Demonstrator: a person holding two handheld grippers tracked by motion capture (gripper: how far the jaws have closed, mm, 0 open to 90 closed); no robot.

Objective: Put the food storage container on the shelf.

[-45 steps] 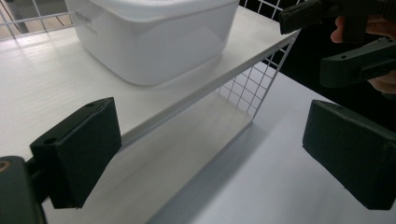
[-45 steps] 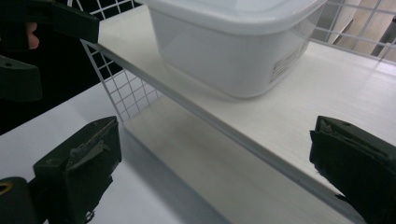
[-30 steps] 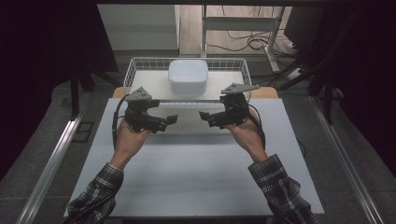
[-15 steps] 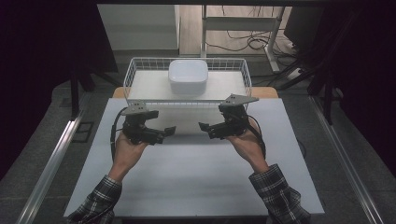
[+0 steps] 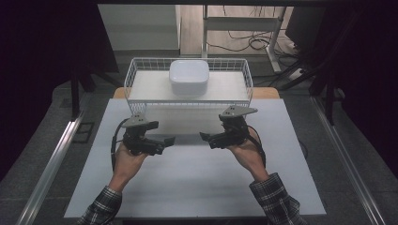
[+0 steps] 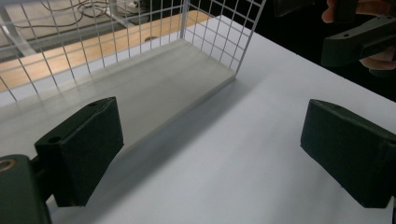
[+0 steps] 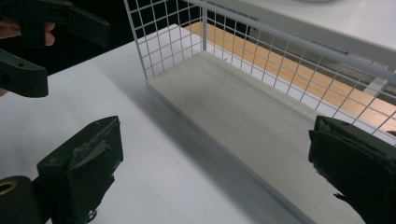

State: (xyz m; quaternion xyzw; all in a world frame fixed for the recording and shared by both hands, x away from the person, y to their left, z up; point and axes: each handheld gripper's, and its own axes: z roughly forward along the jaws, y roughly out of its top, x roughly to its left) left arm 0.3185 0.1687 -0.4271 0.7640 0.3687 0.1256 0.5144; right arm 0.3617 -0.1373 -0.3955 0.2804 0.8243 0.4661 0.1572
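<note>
The left gripper [image 5: 168, 139] and right gripper [image 5: 204, 137] both hang released, jaws spread and holding nothing, just in front of the white wire basket [image 5: 137, 74], tips pointing toward each other over the counter [image 5: 197, 183]. Inside the basket, at its far middle, sits a white square bowl [image 5: 189, 77]

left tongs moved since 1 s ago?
Yes. The left tongs have pulled back toward the person, away from the wire basket, which sits where it was.
</note>
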